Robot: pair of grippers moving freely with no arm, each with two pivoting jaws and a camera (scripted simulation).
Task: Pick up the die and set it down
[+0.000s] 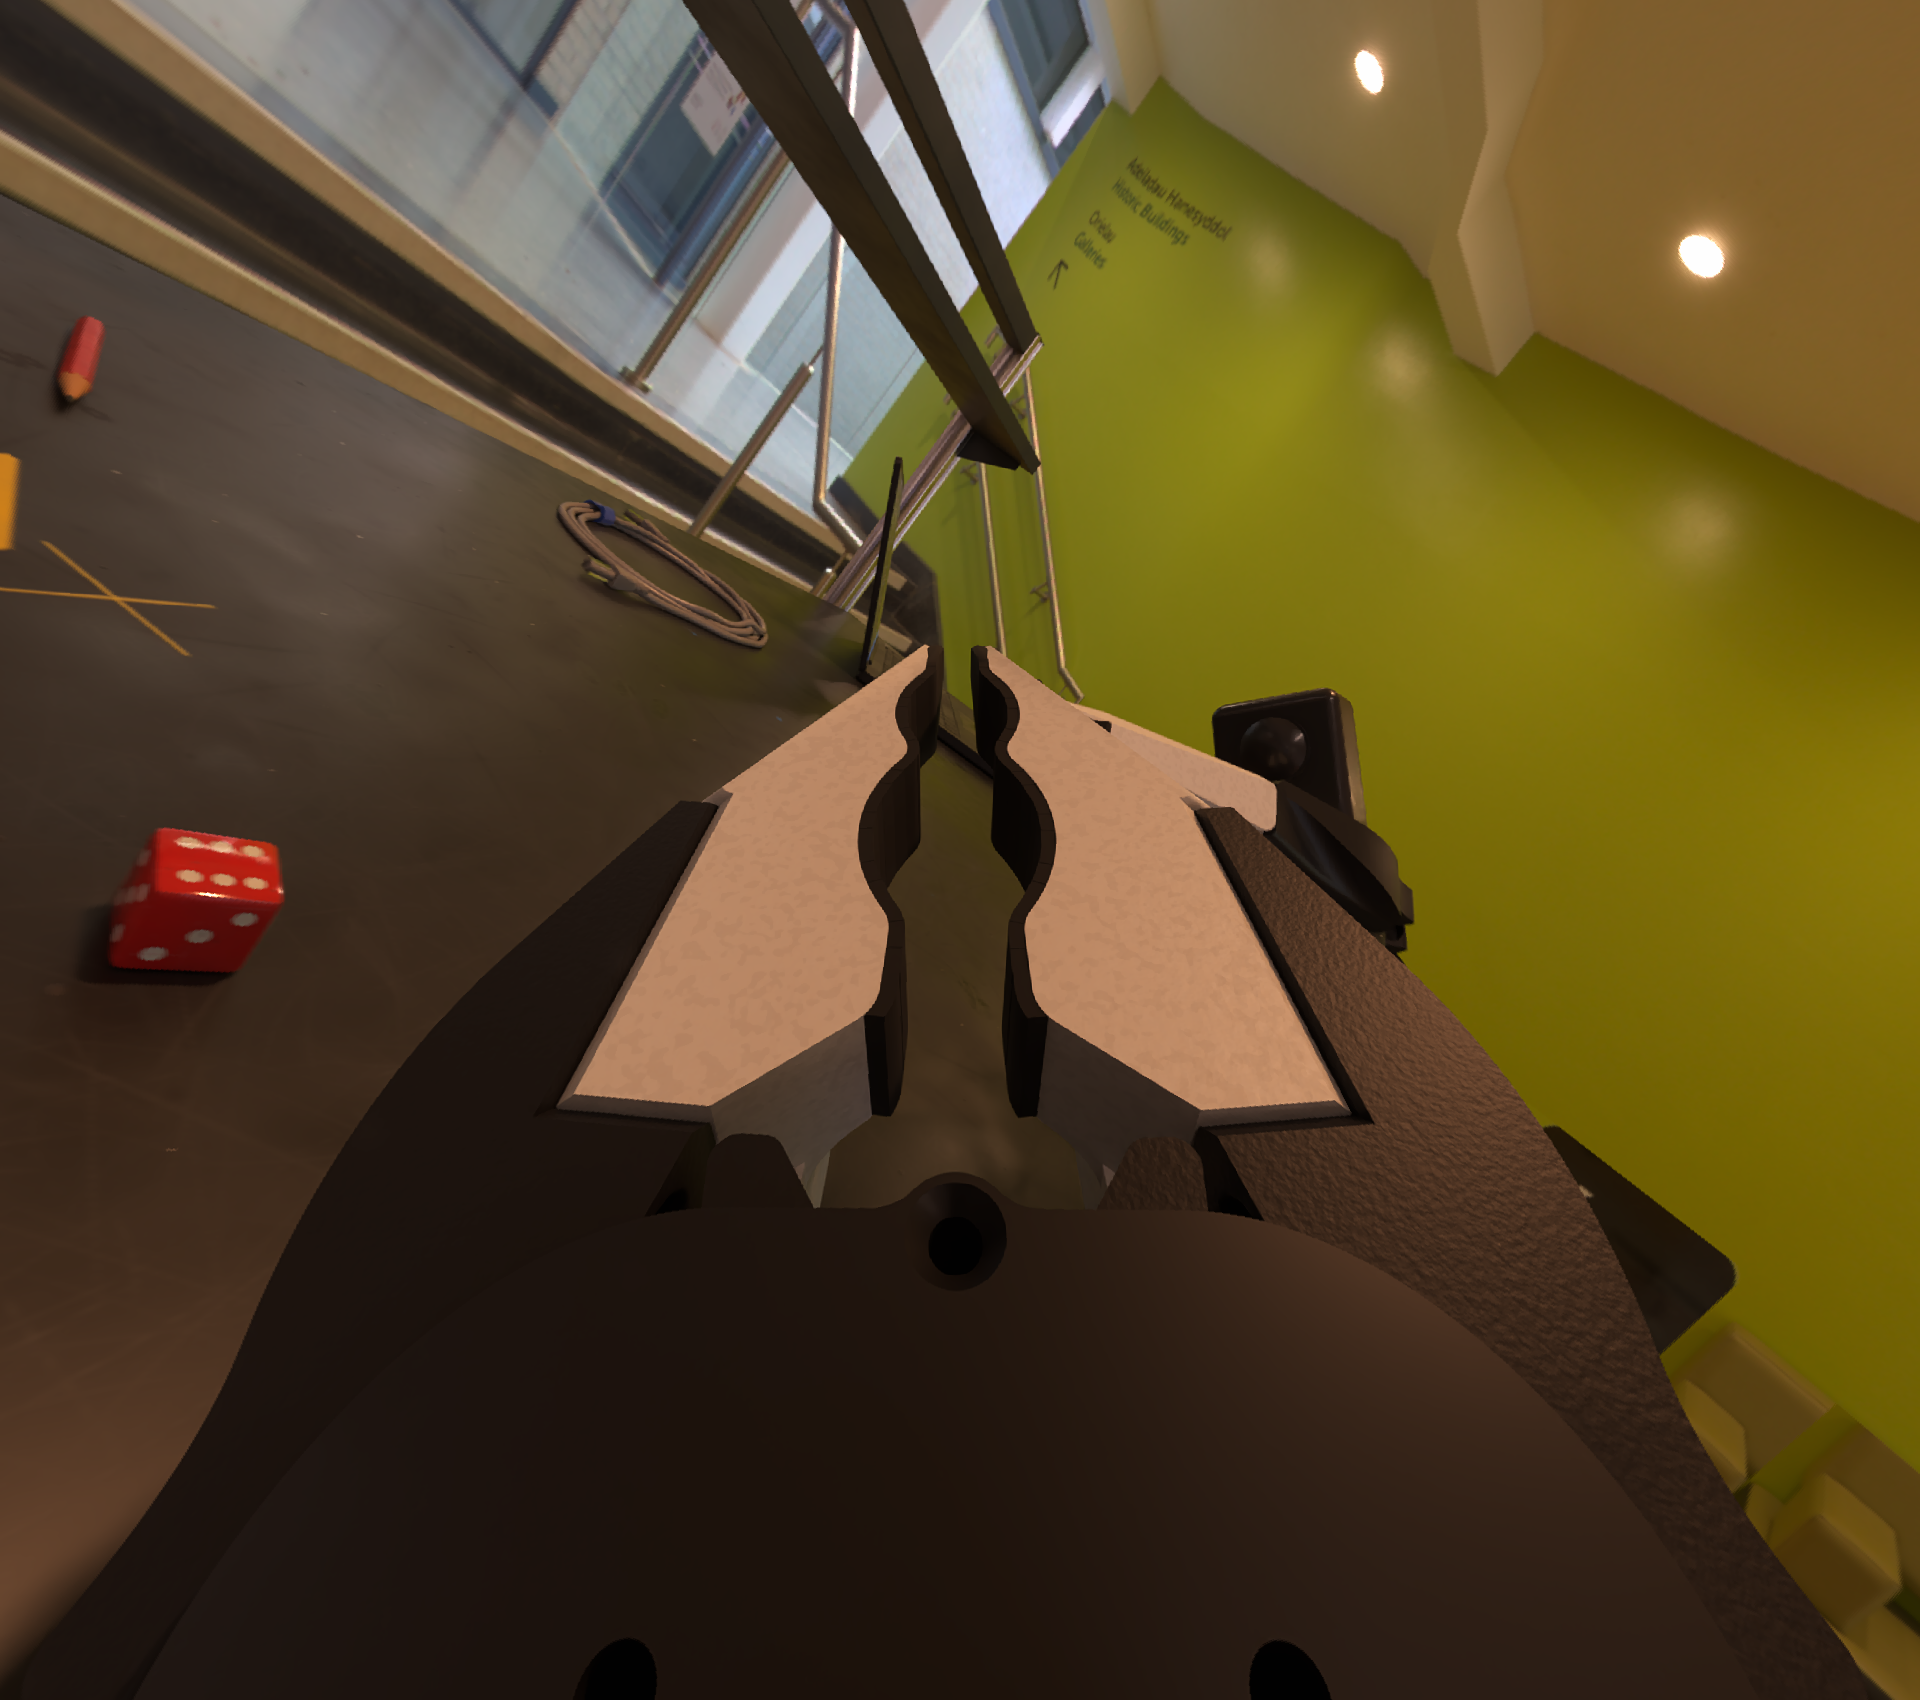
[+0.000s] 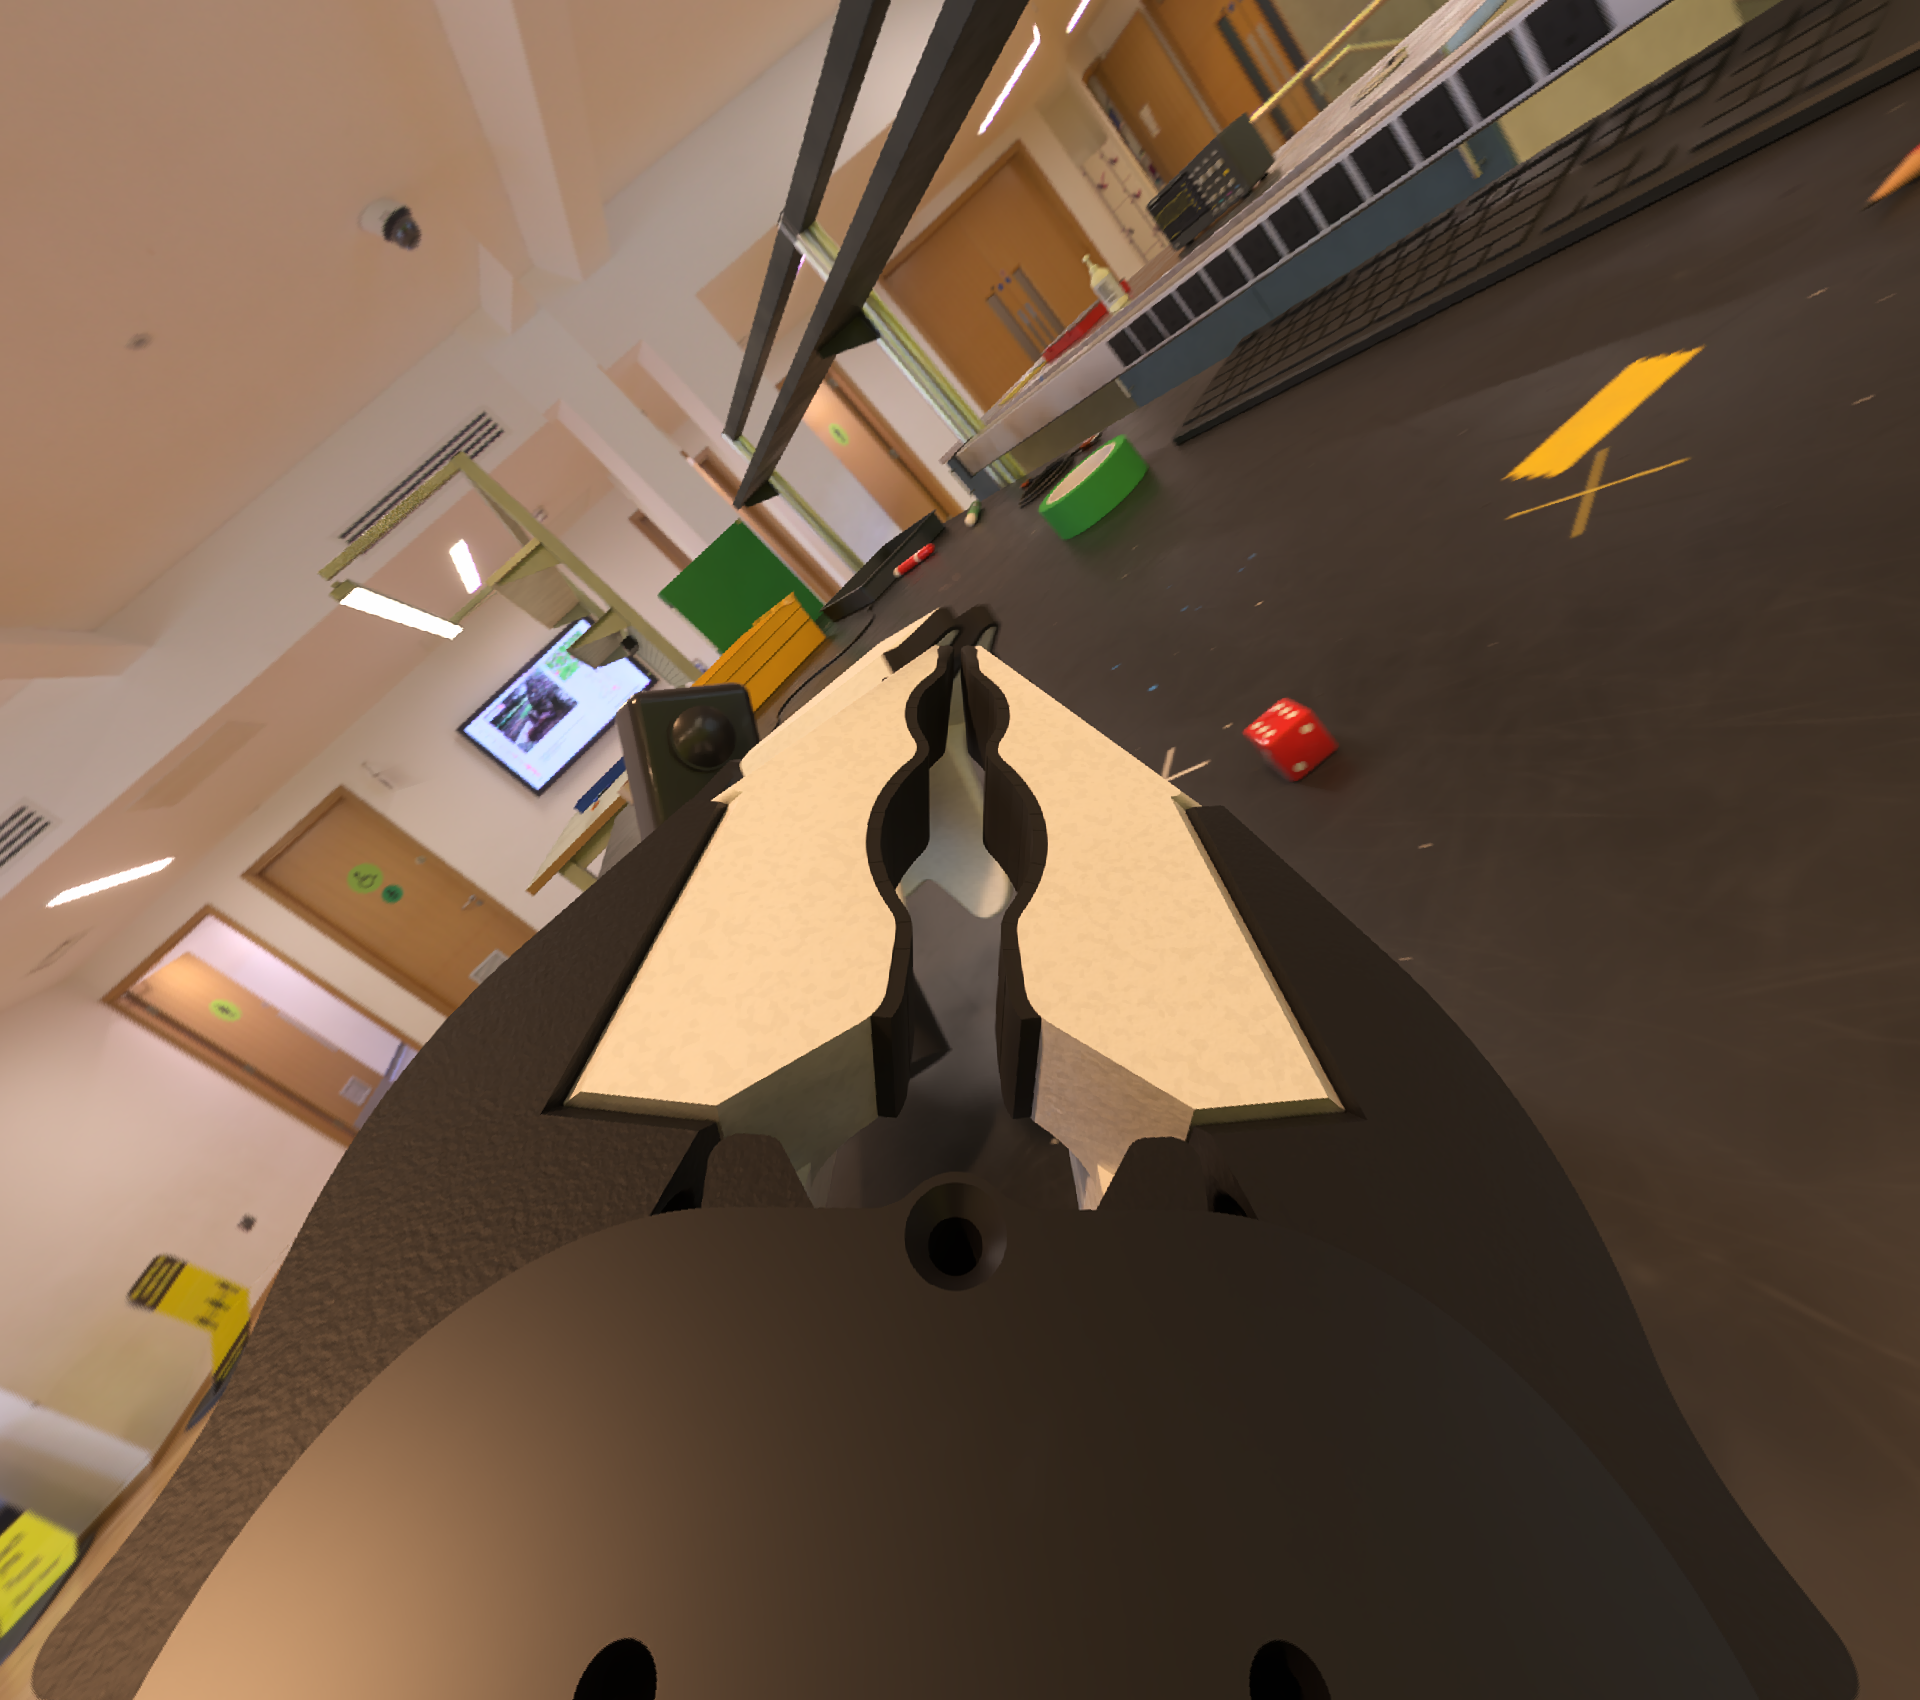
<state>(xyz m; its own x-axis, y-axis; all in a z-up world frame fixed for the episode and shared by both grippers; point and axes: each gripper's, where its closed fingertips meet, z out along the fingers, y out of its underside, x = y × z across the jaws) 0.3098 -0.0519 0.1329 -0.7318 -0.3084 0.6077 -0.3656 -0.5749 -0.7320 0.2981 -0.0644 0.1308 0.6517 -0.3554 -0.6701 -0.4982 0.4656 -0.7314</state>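
On dark table (image 1: 343, 715), red die (image 1: 195, 900) shows white pips

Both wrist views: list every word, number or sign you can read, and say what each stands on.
Green wall: dark lettering beside an arrow; wording not quoted here.
Wall screen: text too blurred to read.
Yellow sign: black markings, too blurred.
Door stickers: too small.
Die: white pips only, no words.
Table: yellow cross mark, no words.
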